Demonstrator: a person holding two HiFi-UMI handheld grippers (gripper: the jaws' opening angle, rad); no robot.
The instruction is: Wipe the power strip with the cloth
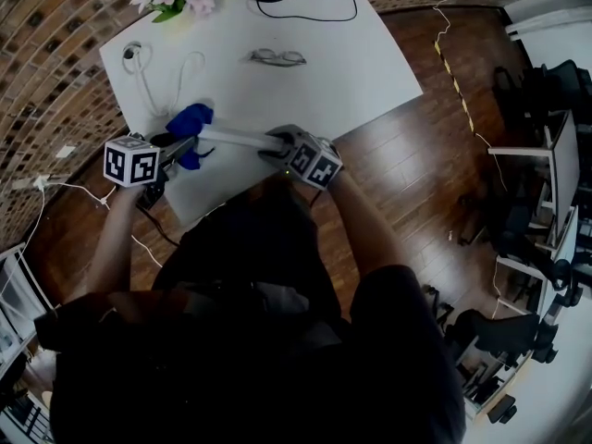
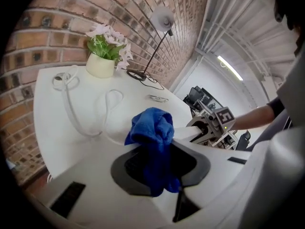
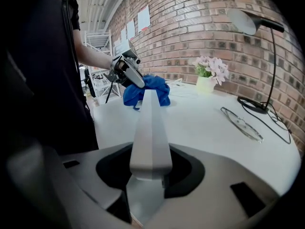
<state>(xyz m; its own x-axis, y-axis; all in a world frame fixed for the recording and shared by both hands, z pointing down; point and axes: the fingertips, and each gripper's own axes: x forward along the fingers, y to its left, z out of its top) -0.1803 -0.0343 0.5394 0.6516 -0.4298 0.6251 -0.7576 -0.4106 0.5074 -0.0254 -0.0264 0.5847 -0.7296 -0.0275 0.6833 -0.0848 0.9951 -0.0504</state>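
So the right gripper (image 3: pixel 148 168) is clamping one end of the power strip (image 3: pixel 150 123), which is sticking straight out from its jaws like a plank, over the table (image 1: pixel 305 91) by its near edge. I'm guessing that's to steady it for wiping. The left gripper (image 2: pixel 159 163) is pinching the blue cloth (image 2: pixel 152 128), which is bunching up and spilling out past its jaws. The cloth is touching the strip's far end, so the strip is sitting just ahead of the left jaws, probably mid-wipe.
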